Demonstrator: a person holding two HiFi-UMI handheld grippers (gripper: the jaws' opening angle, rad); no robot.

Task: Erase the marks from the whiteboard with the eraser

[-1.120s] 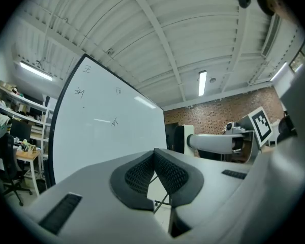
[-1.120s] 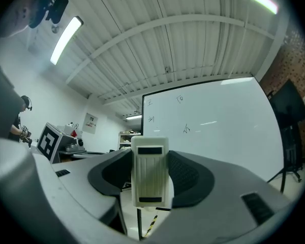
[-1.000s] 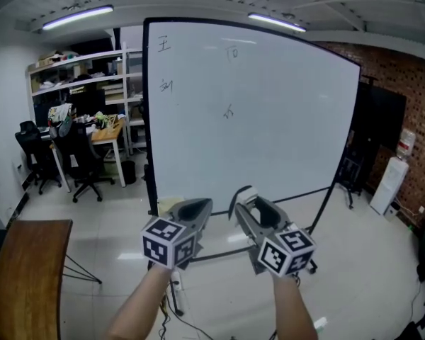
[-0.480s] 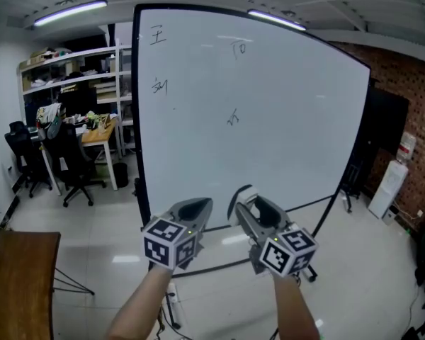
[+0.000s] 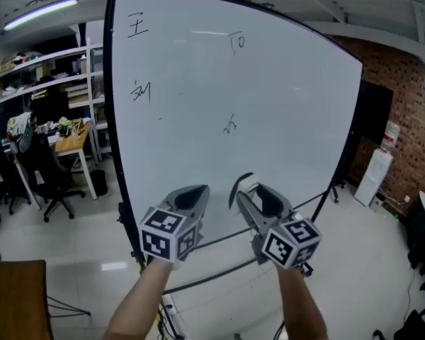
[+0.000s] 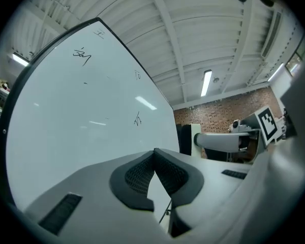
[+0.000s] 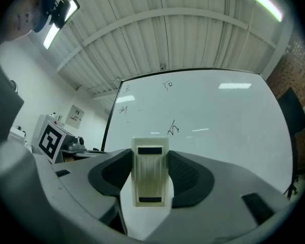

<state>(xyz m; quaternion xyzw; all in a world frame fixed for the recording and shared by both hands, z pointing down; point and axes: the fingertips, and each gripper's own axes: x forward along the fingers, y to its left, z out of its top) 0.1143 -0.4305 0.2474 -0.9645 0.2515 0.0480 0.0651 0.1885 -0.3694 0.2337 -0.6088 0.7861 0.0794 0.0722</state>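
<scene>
A big whiteboard (image 5: pixel 283 140) on a stand fills the head view. It bears several small dark marks: two at the upper left (image 5: pixel 138 25) (image 5: pixel 142 91), one at the top centre (image 5: pixel 236 42), one in the middle (image 5: pixel 230 126). My right gripper (image 5: pixel 246 195) is shut on a cream eraser (image 7: pixel 150 177), which stands upright between the jaws and faces the board (image 7: pixel 218 121). The middle mark (image 7: pixel 173 129) shows just above the eraser. My left gripper (image 5: pixel 191 200) is held beside it, shut and empty (image 6: pixel 154 159). Both are short of the board, below the marks.
Desks, office chairs and shelves (image 5: pixel 35 140) stand at the left. A brick wall (image 5: pixel 404 105) and a water dispenser (image 5: pixel 377 172) are at the right. A wooden table corner (image 5: pixel 10 296) is at the lower left. The board's stand bars (image 5: pixel 219 275) cross the floor below the grippers.
The whiteboard has grown larger in the head view and its left edge has slid leftward, so I am closer to it. Both grippers hold the same pose.
</scene>
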